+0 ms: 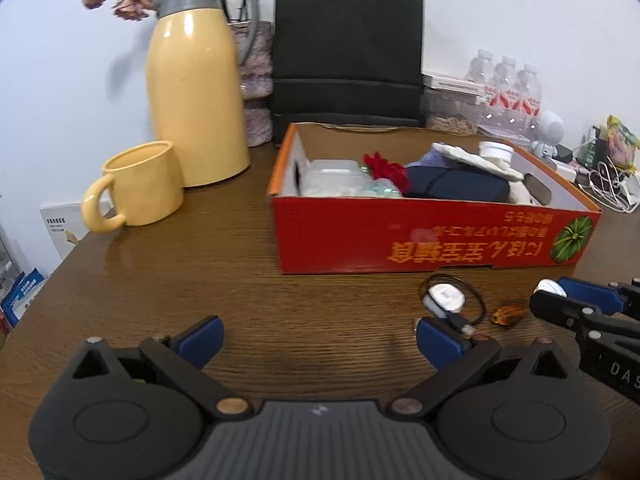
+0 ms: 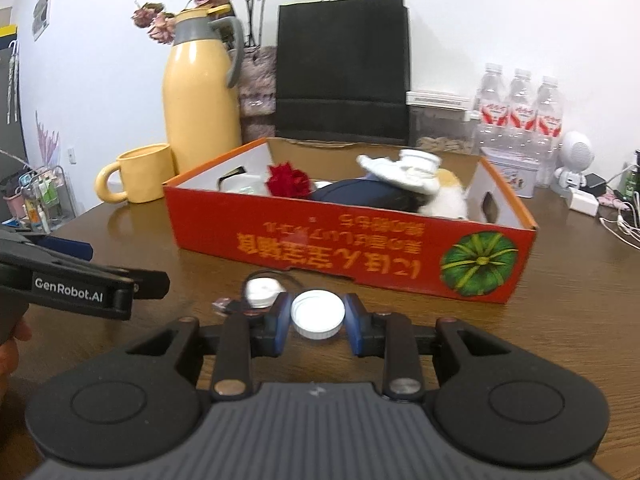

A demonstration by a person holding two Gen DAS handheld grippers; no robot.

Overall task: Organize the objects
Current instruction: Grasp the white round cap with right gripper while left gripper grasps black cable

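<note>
We see a white cap (image 2: pixel 318 316) pinched between the pads of the right tool (image 2: pixel 317 322), low over the bench (image 2: pixel 560 320), near the red box (image 2: pixel 360 248). Just left lie a white charger (image 2: pixel 262 292) and cable. The left tool (image 1: pixel 318 340) is spread wide.

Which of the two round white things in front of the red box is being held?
The plain white cap, clamped by the right gripper. The other, a white disc with a black cord, lies loose on the table.
</note>
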